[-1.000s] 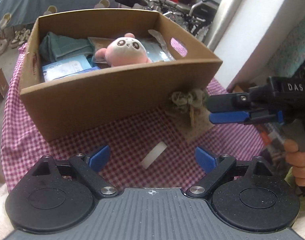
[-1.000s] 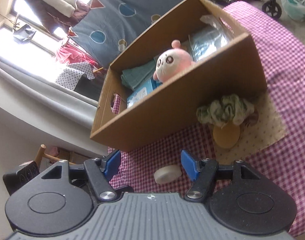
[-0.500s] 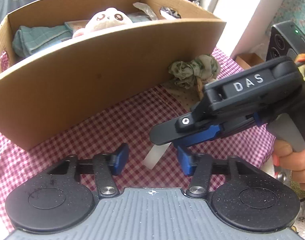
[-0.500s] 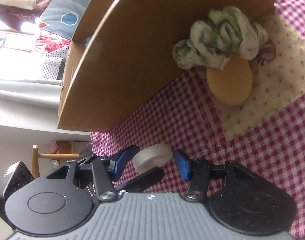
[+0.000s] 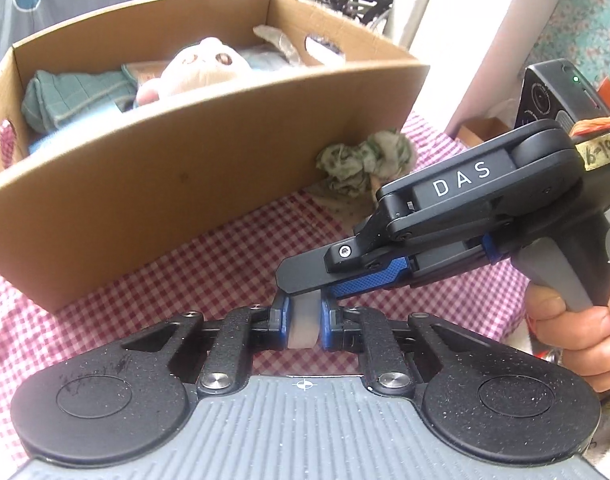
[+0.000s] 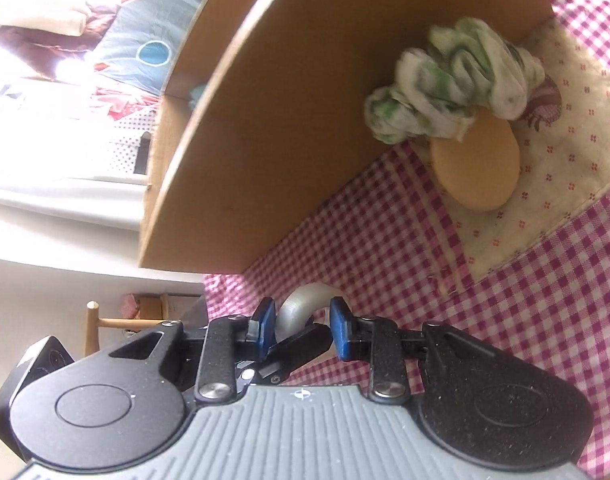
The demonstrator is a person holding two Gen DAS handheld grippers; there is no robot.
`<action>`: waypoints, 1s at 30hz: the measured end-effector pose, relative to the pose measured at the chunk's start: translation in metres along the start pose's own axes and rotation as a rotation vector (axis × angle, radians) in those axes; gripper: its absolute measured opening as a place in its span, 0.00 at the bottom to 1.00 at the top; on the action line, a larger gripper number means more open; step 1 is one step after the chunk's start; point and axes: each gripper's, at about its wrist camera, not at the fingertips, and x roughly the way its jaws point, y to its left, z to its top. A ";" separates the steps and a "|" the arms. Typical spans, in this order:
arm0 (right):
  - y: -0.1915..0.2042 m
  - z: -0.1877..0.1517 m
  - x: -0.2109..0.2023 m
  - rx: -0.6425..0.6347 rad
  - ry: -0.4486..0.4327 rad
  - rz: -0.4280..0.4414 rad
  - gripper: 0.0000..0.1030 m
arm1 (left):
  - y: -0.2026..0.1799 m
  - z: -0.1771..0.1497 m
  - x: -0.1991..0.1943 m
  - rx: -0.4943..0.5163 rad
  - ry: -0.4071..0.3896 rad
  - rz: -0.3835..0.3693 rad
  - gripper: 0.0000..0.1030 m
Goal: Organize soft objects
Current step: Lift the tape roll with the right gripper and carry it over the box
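The left gripper (image 5: 303, 322) pinches a white sponge pad (image 5: 302, 320) above the checked bench (image 5: 209, 264), just before the cardboard box (image 5: 177, 184). The right gripper (image 6: 299, 328) fingers straddle it, whether gripping is unclear. One gripper should let go before lifting it into the box.

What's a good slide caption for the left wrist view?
Left gripper pinches a white sponge puff before the cardboard box.

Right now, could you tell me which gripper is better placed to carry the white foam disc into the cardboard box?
Left, probably. The left gripper is shut on the white foam disc, pads flat on both faces, facing the cardboard box. The right gripper only straddles the disc's edge, with a gap beside one pad.
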 end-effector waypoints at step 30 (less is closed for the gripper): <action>0.107 0.132 -0.079 -0.419 -0.342 -0.017 0.36 | 0.091 0.153 0.046 -0.226 0.196 -0.244 0.14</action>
